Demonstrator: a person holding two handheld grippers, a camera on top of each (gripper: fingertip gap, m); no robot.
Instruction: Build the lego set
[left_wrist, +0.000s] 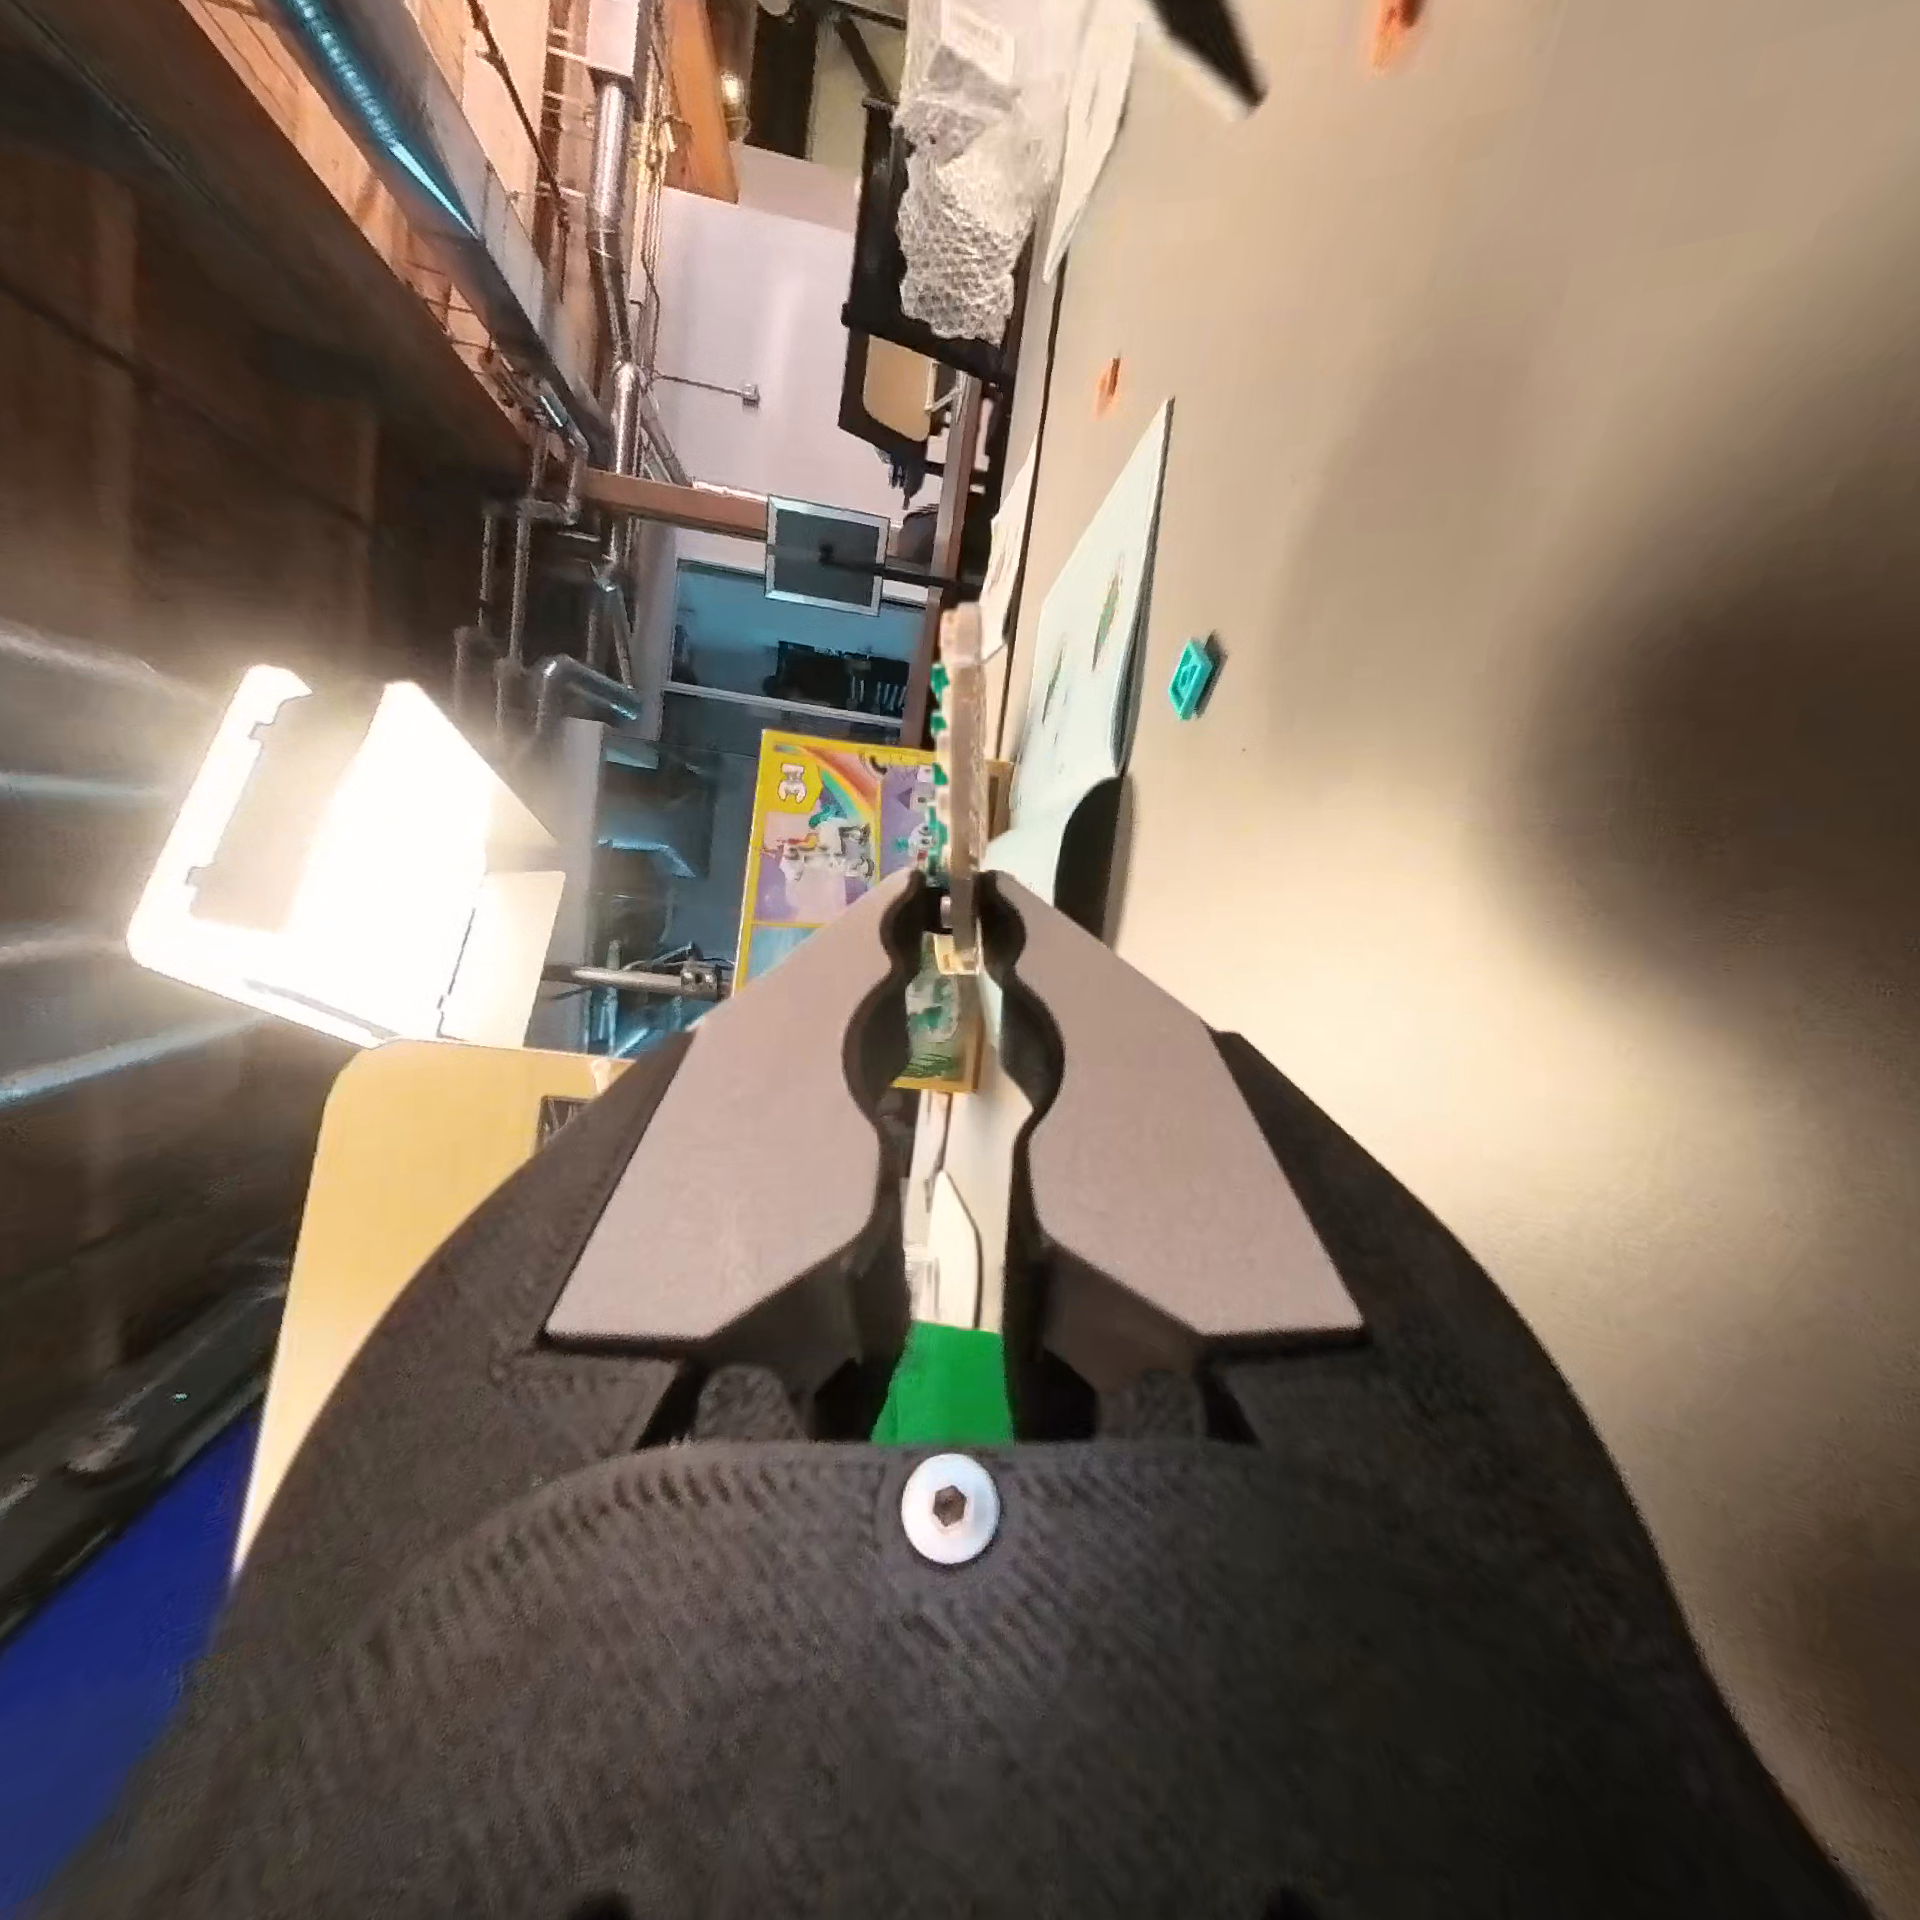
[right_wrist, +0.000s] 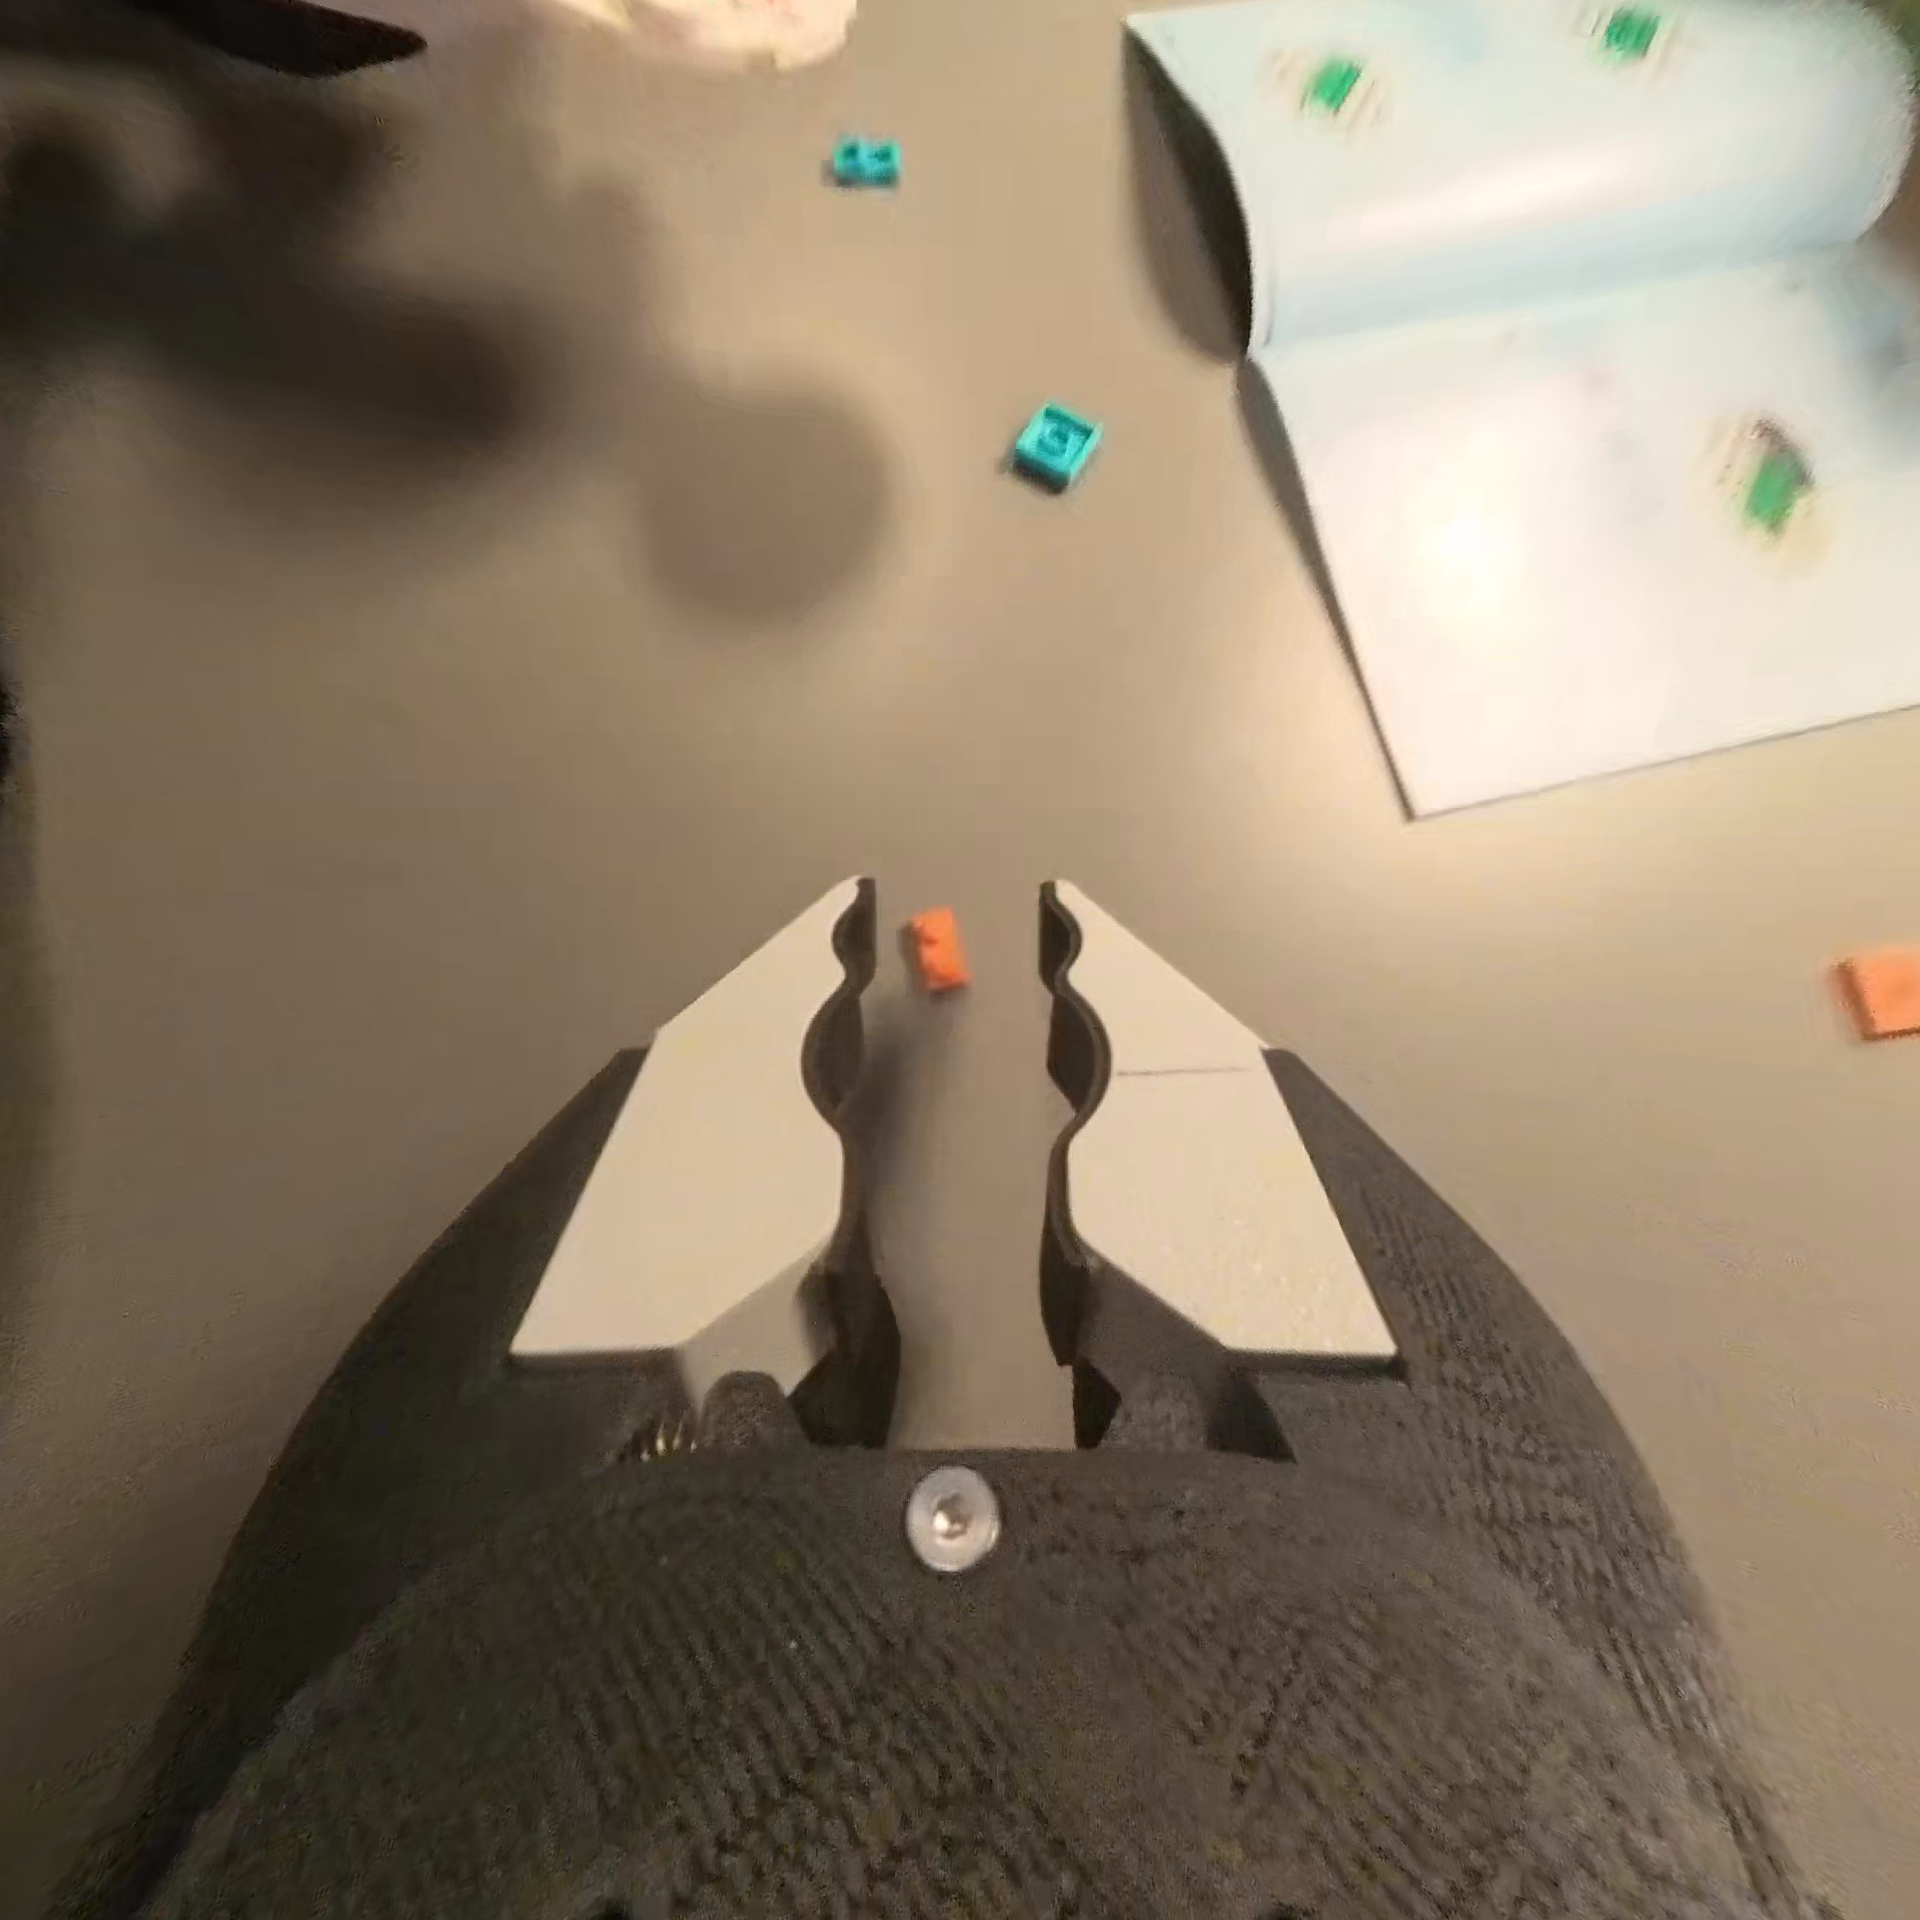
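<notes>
A: Gripping a thin tan plate (left_wrist: 968, 769) edge-on, the left gripper (left_wrist: 954, 883) has its jaws clamped on the plate's near end; green pieces cling to the plate's left face, though blur hides their shape.

B: And around the plate?

A: Just behind it stands the yellow box (left_wrist: 831, 831). To the plate's right, in this rolled view, runs the table (left_wrist: 1455, 520), with the open booklet (left_wrist: 1101, 634) close by and a teal brick (left_wrist: 1195, 681) just past the booklet's edge. Farther up from the plate, bubble wrap (left_wrist: 961, 187) sits at the table's far end, and small orange bits lie on the bare top.

B: What does the right gripper (right_wrist: 956, 888) show?

A: Its jaws stand apart, holding nothing. An orange brick (right_wrist: 938, 951) lies on the table (right_wrist: 416, 883) between the fingertips, nearer the left finger; whether it touches that finger cannot be told. The plate is not in this view.

B: Outward from that brick?

A: Beyond it lies a teal brick (right_wrist: 1057, 445), and farther still a second teal piece (right_wrist: 865, 162). The booklet (right_wrist: 1558, 468) lies up and right of the brick, and an orange plate (right_wrist: 1883, 995) sits well apart at the right edge.
</notes>
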